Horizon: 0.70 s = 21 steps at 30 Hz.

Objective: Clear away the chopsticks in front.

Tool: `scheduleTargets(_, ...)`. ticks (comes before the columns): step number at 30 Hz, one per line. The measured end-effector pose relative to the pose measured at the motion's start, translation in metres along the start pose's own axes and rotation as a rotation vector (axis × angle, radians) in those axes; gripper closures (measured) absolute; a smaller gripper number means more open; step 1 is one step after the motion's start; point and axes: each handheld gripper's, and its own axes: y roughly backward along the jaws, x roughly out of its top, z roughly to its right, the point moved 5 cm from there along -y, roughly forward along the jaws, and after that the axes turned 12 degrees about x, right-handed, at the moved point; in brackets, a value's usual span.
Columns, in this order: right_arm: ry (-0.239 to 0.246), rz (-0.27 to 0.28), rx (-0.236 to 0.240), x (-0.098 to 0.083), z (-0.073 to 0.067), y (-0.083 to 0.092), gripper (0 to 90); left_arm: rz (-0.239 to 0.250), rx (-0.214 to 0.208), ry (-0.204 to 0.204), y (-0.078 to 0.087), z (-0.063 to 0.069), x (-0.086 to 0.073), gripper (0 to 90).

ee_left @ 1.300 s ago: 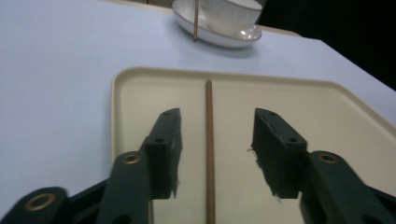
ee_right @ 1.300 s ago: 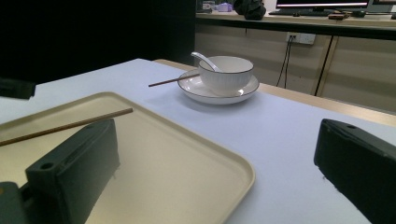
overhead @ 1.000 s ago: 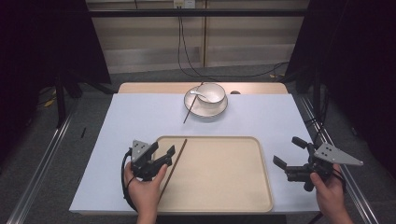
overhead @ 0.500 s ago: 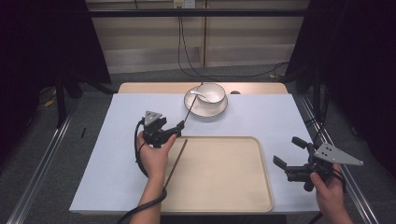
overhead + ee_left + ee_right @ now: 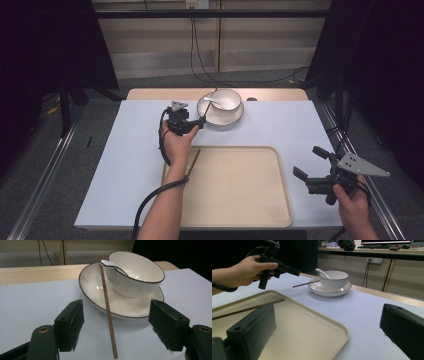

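Chopstick (image 5: 107,307) on the plate (image 5: 95,285) lies between the left tool's (image 5: 116,327) spread jaws — they have just been closing a little, yet neither pad touches the stick. Its far end leans on the plate's rim beside the bowl (image 5: 140,275), where a spoon (image 5: 110,264) rests; its near end sits on the table (image 5: 30,305). A second chopstick (image 5: 192,161) lies on the tray's (image 5: 235,200) left edge. The right tool (image 5: 312,172) hangs released, right of the tray.
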Motion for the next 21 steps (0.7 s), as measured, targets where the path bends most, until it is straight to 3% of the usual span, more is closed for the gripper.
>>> scheduleTargets(9, 0.0, -0.003, 0.009, 0.0, 0.0, 0.001, 0.0, -0.023, -0.006, -0.019, -0.022, 0.005, 0.007, 45.8)
scheduleTargets(12, 0.003, -0.001, 0.007, 0.0, 0.0, 0.0, 0.0, -0.04, 0.008, -0.052, -0.029, 0.003, 0.008, 53.0)
scheduleTargets(15, 0.001, -0.001, 0.007, 0.0, 0.0, -0.001, 0.0, -0.055, -0.004, -0.061, -0.036, 0.005, 0.009, 59.1)
scheduleTargets(21, 0.001, -0.002, 0.01, 0.0, 0.0, -0.001, 0.0, -0.095, 0.032, -0.086, -0.051, 0.005, 0.011, 65.5)
